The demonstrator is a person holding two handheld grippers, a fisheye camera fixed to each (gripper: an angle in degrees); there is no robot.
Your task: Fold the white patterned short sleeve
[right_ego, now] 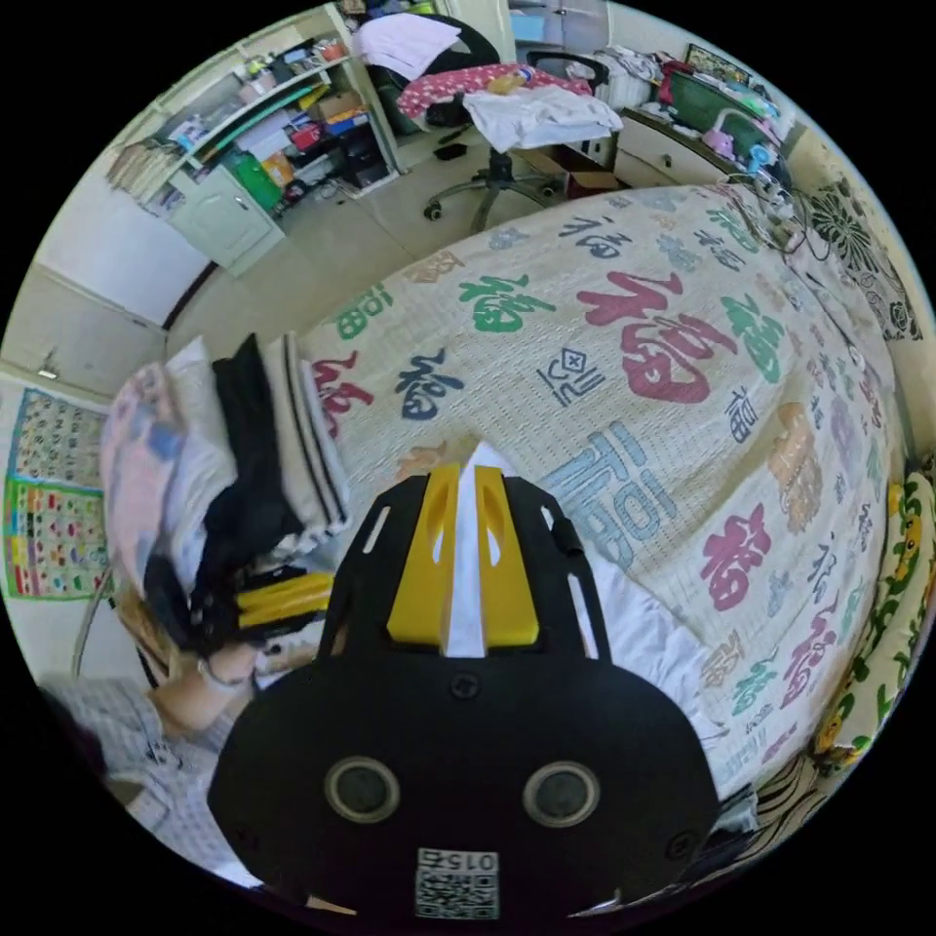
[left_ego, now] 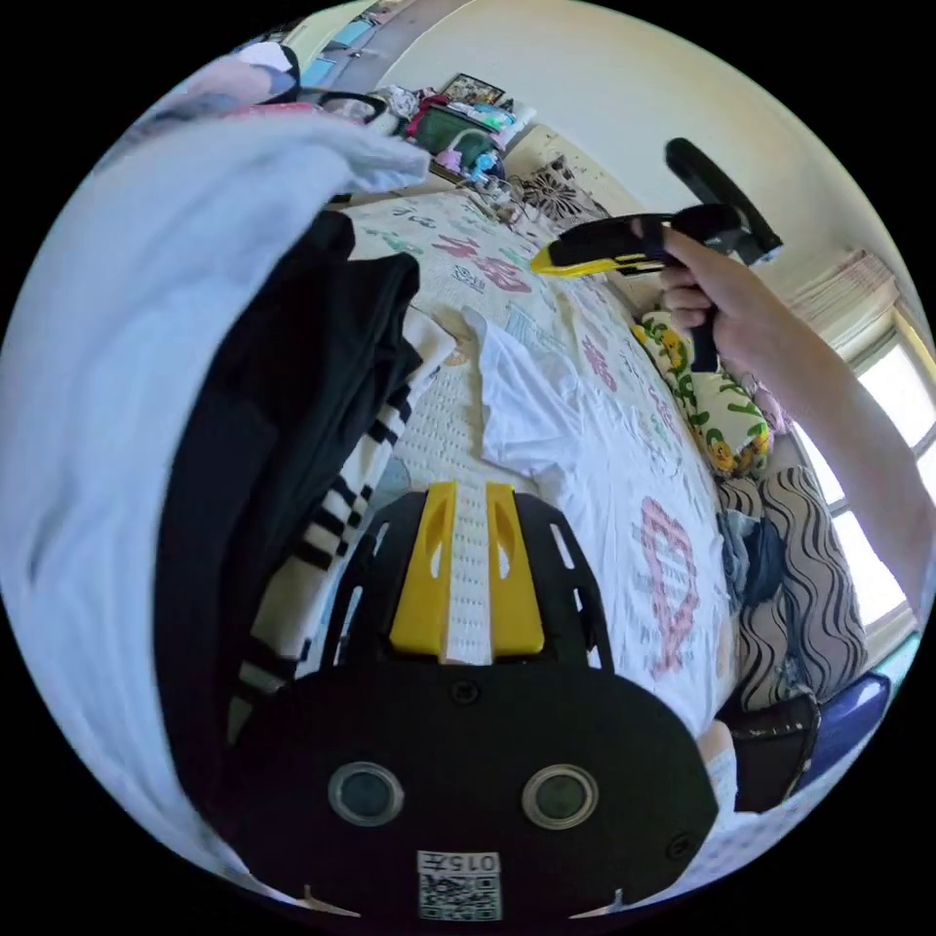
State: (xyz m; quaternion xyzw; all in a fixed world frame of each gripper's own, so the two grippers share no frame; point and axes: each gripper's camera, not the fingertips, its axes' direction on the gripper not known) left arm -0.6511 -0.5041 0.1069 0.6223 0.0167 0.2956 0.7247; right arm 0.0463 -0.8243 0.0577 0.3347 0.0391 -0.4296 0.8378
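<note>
The white short sleeve shirt (left_ego: 585, 439) lies spread on the bed, a pink pattern (left_ego: 673, 575) on its near part. In the right gripper view part of it (right_ego: 634, 624) shows beneath and beside my jaws. My left gripper (left_ego: 468, 507) hovers low over the bed mat just short of the shirt's sleeve, jaws a narrow gap apart with nothing in them. A hand holds my right gripper (left_ego: 546, 261) up in the air above the far side of the shirt, no cloth hanging from it. Its own jaws (right_ego: 466, 487) stand slightly apart with white cloth showing behind the gap.
A stack of folded clothes (right_ego: 263, 458), black (left_ego: 292, 390), striped (left_ego: 390, 439) and pale, sits on the bed edge beside my left gripper (right_ego: 283, 600). The patterned bed mat (right_ego: 634, 341) stretches beyond. Flowered pillow (left_ego: 712, 409), striped cushion (left_ego: 799, 585), office chair with clothes (right_ego: 517, 107), shelves (right_ego: 273, 117).
</note>
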